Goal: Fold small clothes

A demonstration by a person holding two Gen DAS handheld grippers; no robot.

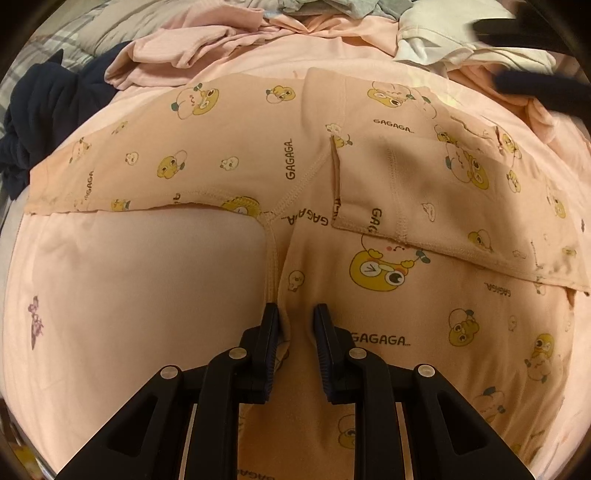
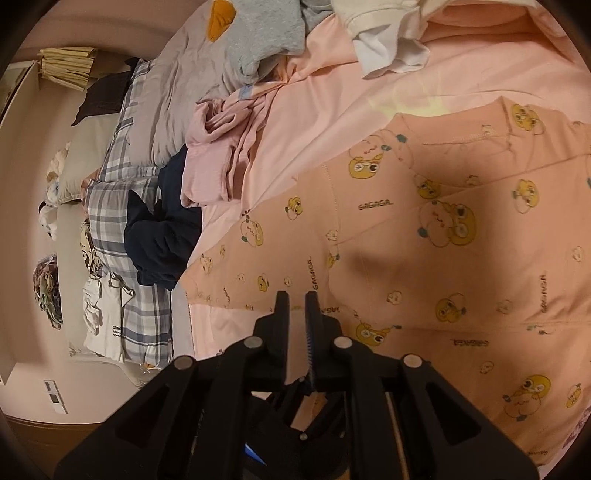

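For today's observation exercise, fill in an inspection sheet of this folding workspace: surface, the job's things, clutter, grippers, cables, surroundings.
Surface: pale pink bed sheet, smooth where bare.
Job's things: peach cartoon-print top lying spread flat; one sleeve already folded in over the body.
Clutter: navy garment, crumpled pink garment, grey garment and white garment, heaped past the top.
Grippers: left gripper with fabric of the top gathered between its fingers; right gripper over the top's edge, fingers slightly apart, nothing between them.
Cables: nothing seen.
Surroundings: plaid bedding, pillow, wall.
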